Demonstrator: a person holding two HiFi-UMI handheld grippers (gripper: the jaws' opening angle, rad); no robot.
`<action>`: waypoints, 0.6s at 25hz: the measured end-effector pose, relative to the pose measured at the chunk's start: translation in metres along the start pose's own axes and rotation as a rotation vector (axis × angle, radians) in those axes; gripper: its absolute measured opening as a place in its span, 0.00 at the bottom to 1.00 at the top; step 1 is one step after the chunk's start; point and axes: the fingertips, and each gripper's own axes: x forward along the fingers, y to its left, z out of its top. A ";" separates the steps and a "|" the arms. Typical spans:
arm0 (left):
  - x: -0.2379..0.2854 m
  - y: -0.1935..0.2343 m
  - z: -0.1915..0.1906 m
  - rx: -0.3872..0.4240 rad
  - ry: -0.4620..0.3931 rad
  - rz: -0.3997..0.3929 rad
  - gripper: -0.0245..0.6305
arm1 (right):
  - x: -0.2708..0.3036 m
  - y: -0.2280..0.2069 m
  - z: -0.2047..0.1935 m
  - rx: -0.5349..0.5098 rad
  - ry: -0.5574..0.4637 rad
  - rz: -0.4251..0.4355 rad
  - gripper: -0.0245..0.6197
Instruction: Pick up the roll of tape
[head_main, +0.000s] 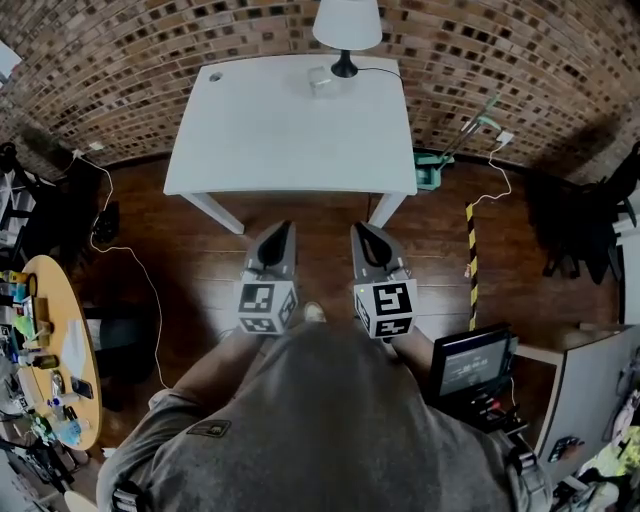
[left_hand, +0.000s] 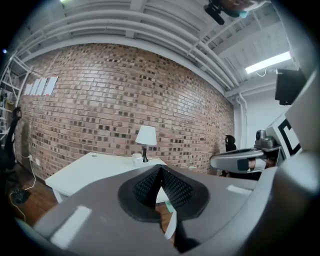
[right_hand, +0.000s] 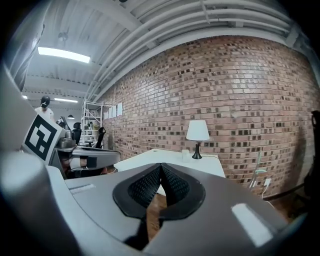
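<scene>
Your L tongs (head_main: 284, 230): closed, empty.
Your R tongs (head_main: 361, 230): closed, empty.
Tape roll (head_main: 320, 80): far end of counter (head_main: 250, 140), by lamp (head_main: 346, 30), well apart from tongs.

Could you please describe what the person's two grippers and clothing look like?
Both the left gripper and right gripper are grey, tapering shells with jaws lined by black ribbed pads. Each carries a white cube printed with black square markers. The person wears a grey short-sleeved shirt with a small dark patch.
</scene>
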 end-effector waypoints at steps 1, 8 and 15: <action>0.003 0.004 0.000 -0.001 0.003 -0.005 0.04 | 0.004 0.000 0.001 0.001 0.001 -0.009 0.06; 0.018 0.026 -0.002 -0.021 0.020 -0.020 0.04 | 0.031 0.004 0.005 -0.002 0.016 -0.026 0.06; 0.048 0.048 -0.002 -0.026 0.028 0.008 0.04 | 0.072 -0.006 0.008 0.002 0.021 0.001 0.06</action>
